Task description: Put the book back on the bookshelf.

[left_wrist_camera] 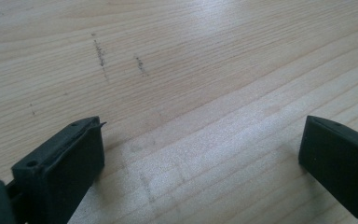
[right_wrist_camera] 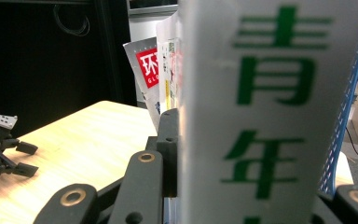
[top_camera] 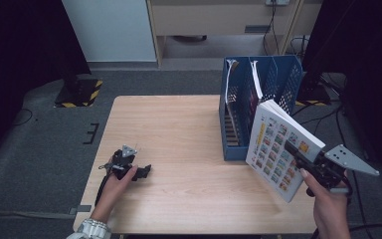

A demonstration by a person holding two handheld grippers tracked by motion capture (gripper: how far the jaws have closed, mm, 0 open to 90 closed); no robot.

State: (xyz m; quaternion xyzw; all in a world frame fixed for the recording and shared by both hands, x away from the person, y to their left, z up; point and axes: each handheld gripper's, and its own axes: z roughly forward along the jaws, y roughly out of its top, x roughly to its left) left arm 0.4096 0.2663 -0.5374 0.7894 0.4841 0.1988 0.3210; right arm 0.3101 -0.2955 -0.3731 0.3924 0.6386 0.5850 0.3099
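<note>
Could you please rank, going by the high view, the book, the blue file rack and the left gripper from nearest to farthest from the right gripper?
1. The book: clamped in the right gripper, off the table's right edge.
2. The blue file rack: just behind the book, at the table's far right.
3. The left gripper: resting open near the table's left edge.

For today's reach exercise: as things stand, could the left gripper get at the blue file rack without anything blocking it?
Probably yes. The left gripper rests open on the table, and bare wood lies between it and the blue file rack. The book in the right gripper hangs at the rack's near right, off that path.
</note>
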